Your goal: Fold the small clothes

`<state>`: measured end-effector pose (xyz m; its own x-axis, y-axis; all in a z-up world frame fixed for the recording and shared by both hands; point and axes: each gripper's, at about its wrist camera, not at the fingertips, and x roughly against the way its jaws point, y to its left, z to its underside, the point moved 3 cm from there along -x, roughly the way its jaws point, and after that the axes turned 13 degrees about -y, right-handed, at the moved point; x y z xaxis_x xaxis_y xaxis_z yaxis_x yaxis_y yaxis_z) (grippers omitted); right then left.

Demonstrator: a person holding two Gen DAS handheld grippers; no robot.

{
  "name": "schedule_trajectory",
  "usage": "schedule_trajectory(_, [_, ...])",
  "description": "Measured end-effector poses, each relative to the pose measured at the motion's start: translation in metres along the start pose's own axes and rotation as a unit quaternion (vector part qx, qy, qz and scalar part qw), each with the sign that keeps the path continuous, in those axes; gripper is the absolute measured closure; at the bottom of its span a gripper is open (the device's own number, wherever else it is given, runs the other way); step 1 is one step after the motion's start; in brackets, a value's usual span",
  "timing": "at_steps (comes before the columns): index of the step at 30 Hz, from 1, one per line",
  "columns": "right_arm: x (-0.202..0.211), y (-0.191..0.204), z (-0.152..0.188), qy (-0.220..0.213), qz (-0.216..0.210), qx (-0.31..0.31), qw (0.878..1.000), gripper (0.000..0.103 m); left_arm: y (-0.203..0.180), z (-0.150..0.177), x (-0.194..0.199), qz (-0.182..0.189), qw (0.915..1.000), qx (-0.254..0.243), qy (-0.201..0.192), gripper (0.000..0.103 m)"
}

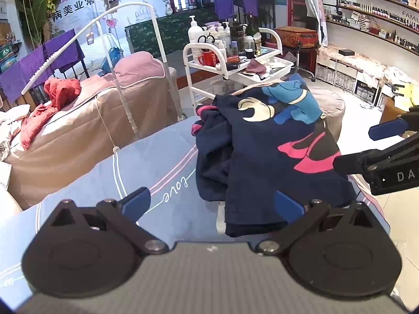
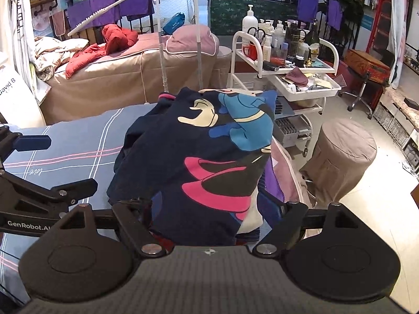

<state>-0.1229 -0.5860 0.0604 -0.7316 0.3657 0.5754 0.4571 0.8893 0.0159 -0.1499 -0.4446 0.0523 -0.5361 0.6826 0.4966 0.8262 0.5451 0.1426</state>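
Note:
A navy garment (image 1: 262, 144) with a blue, cream and pink cartoon print lies in a loose heap on the blue-grey striped bed sheet (image 1: 104, 183). My left gripper (image 1: 212, 204) is open wide at the heap's near edge, its right pad over the hem and its left pad above bare sheet. To the right, my right gripper (image 1: 364, 145) is open beside the cloth. In the right wrist view the garment (image 2: 199, 151) bulges up between the wide-open fingers of my right gripper (image 2: 207, 209); no pad presses on it. My left gripper (image 2: 66, 162) is open over the sheet (image 2: 78, 136) at left.
Purple and pink cloth (image 2: 275, 183) shows under the garment's right side. A white trolley (image 2: 285, 73) loaded with bottles stands beyond the bed. A covered round stool (image 2: 345, 151) is on the floor to the right. A second bed with a red jacket (image 1: 60, 91) stands at left.

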Motion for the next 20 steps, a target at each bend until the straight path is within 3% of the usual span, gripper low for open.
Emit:
schedule_trajectory(8, [-0.0004,0.0011,0.0031,0.002,0.000,0.003,1.000,0.000,-0.0001,0.0028,0.0013,0.000,1.0000,0.009,0.002,0.000])
schedule_trajectory(14, [-0.0020,0.0022,0.0038,0.004,0.004,0.004,1.000,0.000,-0.0020,0.0052,0.0035,-0.004,0.9997,0.007,-0.021,0.000])
schedule_trajectory(20, [-0.0017,0.0014,0.0032,0.006,0.007,0.001,1.000,0.000,-0.0012,0.0016,0.0026,0.004,0.9999,0.012,-0.009,0.000])
